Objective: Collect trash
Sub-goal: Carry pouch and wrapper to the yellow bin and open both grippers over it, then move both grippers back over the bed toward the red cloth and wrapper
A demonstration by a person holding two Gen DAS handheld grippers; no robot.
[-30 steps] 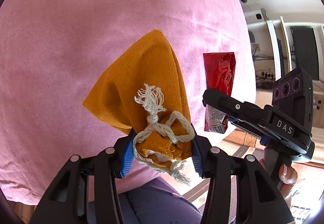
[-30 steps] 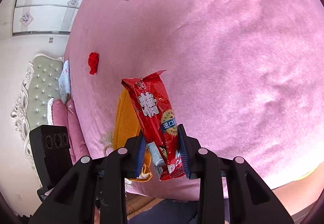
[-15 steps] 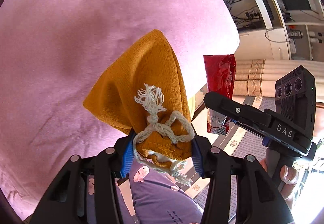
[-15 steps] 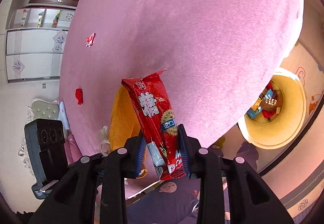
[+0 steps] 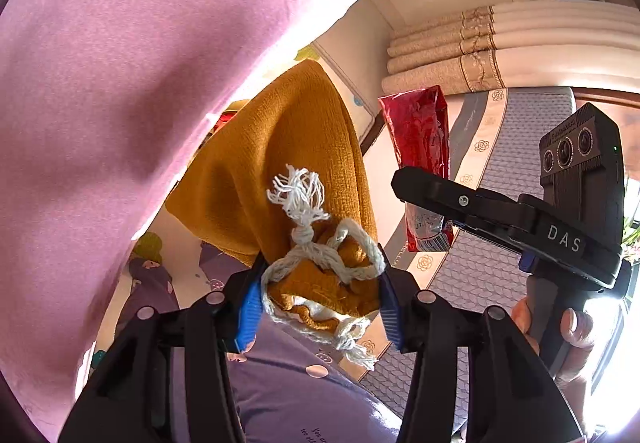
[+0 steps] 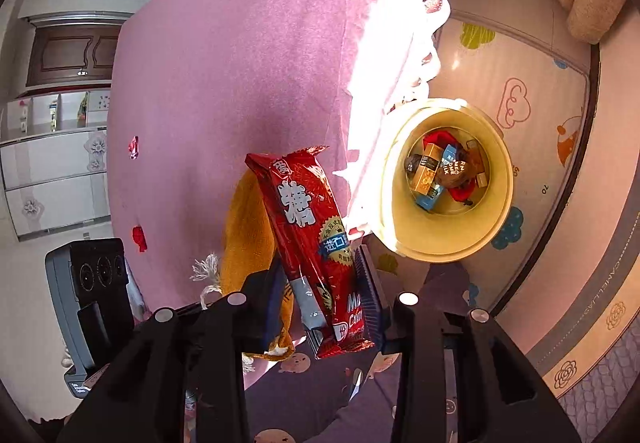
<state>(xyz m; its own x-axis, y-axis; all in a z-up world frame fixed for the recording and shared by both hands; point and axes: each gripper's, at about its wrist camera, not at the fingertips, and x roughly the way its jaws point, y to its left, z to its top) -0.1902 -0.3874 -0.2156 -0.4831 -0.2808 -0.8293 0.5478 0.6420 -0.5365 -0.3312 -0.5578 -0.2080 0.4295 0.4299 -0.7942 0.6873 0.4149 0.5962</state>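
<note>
While both jaws open, left gripper [image 5: 320,295] holds one mustard cloth [image 5: 288,163]; right gripper [image 6: 320,295] holds one red wrapper [image 6: 312,235], centre frame.

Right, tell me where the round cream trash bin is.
In the right wrist view, the round cream trash bin stands on the floor mat right of the pink bed.

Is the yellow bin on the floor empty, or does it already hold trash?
Not empty. The right wrist view looks down into the yellow bin: several wrappers and small boxes lie on its bottom, well below the rim.
</note>
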